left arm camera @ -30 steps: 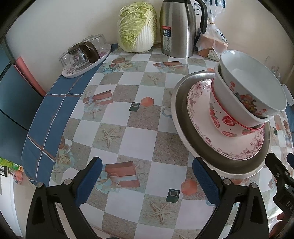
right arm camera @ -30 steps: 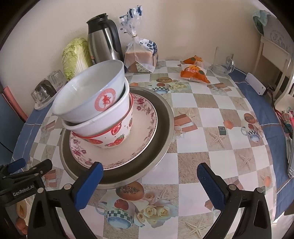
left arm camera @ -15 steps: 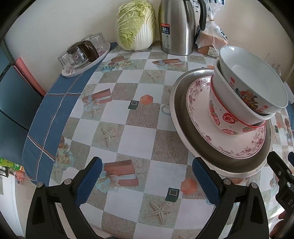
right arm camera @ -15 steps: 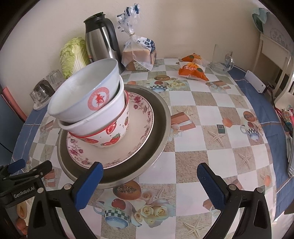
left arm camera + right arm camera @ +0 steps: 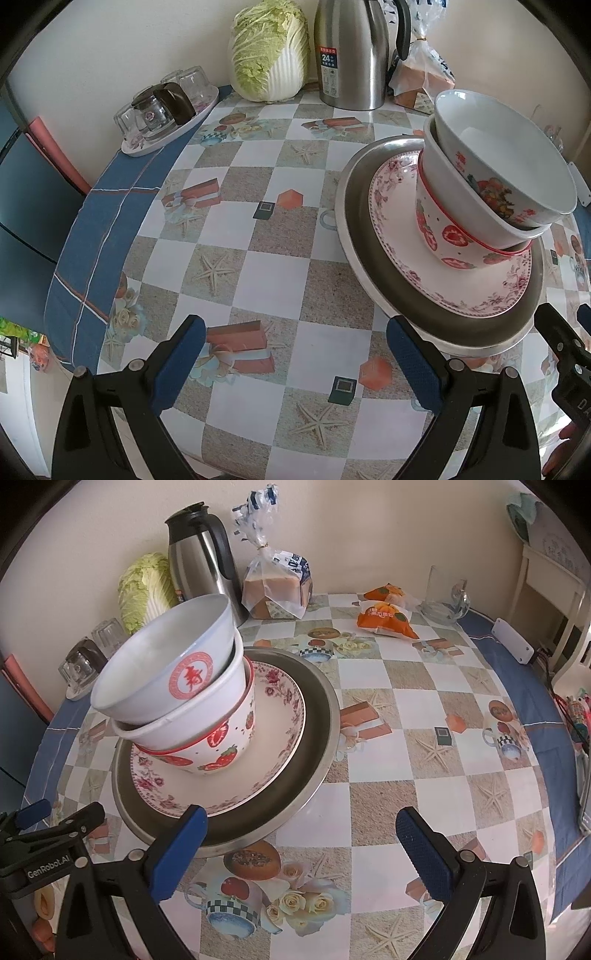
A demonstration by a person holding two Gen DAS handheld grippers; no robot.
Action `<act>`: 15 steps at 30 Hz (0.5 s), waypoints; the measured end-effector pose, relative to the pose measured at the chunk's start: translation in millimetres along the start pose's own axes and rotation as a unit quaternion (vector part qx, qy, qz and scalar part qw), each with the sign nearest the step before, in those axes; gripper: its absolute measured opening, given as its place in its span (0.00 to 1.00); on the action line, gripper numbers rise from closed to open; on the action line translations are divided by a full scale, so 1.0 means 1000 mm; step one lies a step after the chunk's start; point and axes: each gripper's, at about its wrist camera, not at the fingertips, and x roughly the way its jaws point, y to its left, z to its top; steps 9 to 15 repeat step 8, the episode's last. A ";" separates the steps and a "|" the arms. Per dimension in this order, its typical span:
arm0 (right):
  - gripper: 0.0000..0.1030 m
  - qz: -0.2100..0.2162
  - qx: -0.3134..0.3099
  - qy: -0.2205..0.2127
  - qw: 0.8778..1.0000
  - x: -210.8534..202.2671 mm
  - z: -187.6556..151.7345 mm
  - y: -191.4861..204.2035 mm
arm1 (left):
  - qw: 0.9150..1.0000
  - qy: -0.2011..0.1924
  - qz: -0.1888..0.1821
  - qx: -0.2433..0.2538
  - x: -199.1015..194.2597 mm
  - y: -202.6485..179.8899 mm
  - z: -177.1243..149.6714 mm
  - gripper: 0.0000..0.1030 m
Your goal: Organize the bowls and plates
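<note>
1. Left tongs: jaws spread wide, gripping nothing. The right-hand pad sits just in front of the rim of the metal tray; contact cannot be told.
2. Right tongs: jaws spread wide, gripping nothing. The left-hand pad overlaps the near tray rim in view; contact cannot be told.
3. Stack, bottom to top: metal tray, floral plate, strawberry bowl, plain white bowl, white bowl with a red seal. The three bowls are nested and lean toward the left tongs' side. The stack stands on the table between the two tongs.
4. Table: round, covered with a checked cloth printed with starfish and gift boxes, blue at the border.
5. Far edge, by the wall: cabbage, steel jug, bagged bread, orange snack packets, a dish of upturned glasses.
</note>
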 end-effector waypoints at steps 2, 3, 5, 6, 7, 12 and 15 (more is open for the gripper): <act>1.00 -0.001 0.001 -0.001 1.000 0.000 0.000 0.000 | 1.000 -0.004 0.004 0.002 -0.002 0.000 0.000 0.96; 1.00 -0.002 0.001 -0.001 1.000 0.000 0.000 0.000 | 1.000 -0.005 0.005 0.003 -0.002 0.000 0.000 0.96; 1.00 -0.002 0.003 -0.001 1.000 0.000 0.000 -0.001 | 1.000 -0.006 0.007 0.003 -0.003 0.000 0.000 0.96; 1.00 -0.002 0.004 0.000 1.000 0.000 0.000 -0.001 | 1.000 -0.005 0.007 0.003 -0.002 0.000 0.000 0.96; 1.00 -0.002 0.005 0.000 1.000 0.000 0.000 -0.002 | 1.000 -0.004 0.006 0.003 -0.002 0.000 0.000 0.96; 1.00 -0.003 0.005 0.001 1.000 0.000 0.001 -0.002 | 1.000 -0.003 0.004 0.002 -0.001 0.001 0.000 0.96; 1.00 -0.003 0.005 0.001 1.000 0.000 0.001 -0.002 | 1.000 -0.003 0.004 0.002 -0.001 0.001 0.000 0.96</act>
